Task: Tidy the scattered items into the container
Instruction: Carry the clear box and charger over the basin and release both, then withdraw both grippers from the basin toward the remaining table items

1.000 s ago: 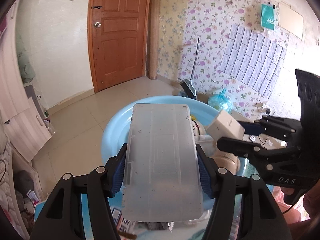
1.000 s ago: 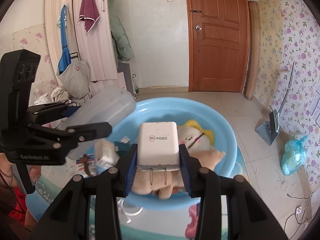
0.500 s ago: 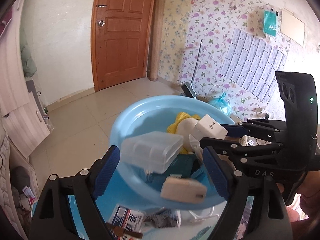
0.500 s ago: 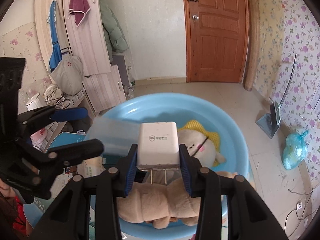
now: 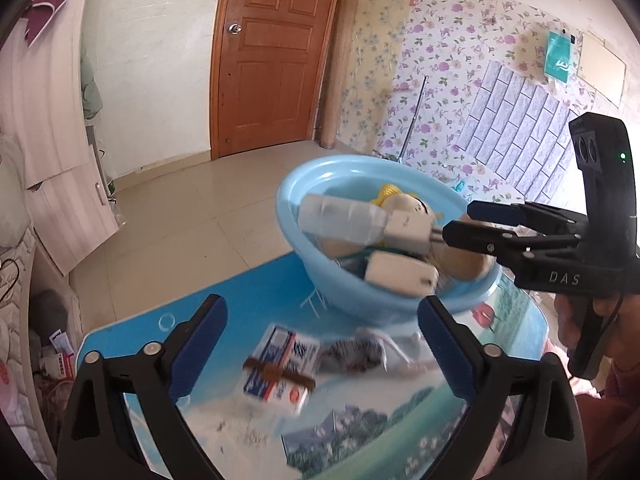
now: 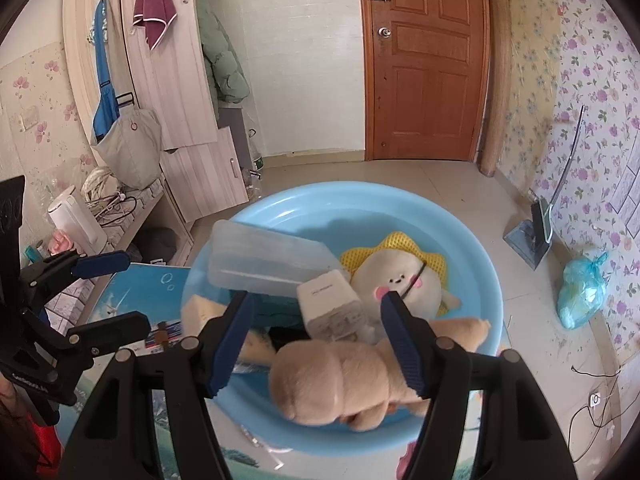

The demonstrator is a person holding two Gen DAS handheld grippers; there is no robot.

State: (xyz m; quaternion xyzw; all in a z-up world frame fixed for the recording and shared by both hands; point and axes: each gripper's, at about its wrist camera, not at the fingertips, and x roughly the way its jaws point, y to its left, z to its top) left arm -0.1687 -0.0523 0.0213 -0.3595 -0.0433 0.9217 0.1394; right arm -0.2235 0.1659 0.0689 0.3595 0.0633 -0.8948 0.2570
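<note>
A light blue basin stands on the table. In it lie a clear plastic box, a plush toy with a yellow hat and a tan plush. My right gripper hovers over the basin with its jaws opening. The white charger sits loose and tilted between them, with no pad pressing on it. My left gripper is back over the table, jaws opening wide with nothing between them.
On the blue picture tablecloth in front of the basin lie a blue and white box with a brown band, a dark packet and a white cable. A cream block rests at the basin's near rim. A hand holds the right gripper.
The left gripper let go of the clear box, which dropped into the basin, and drew back over the table. The right gripper opened and the charger slipped free and tilted.
</note>
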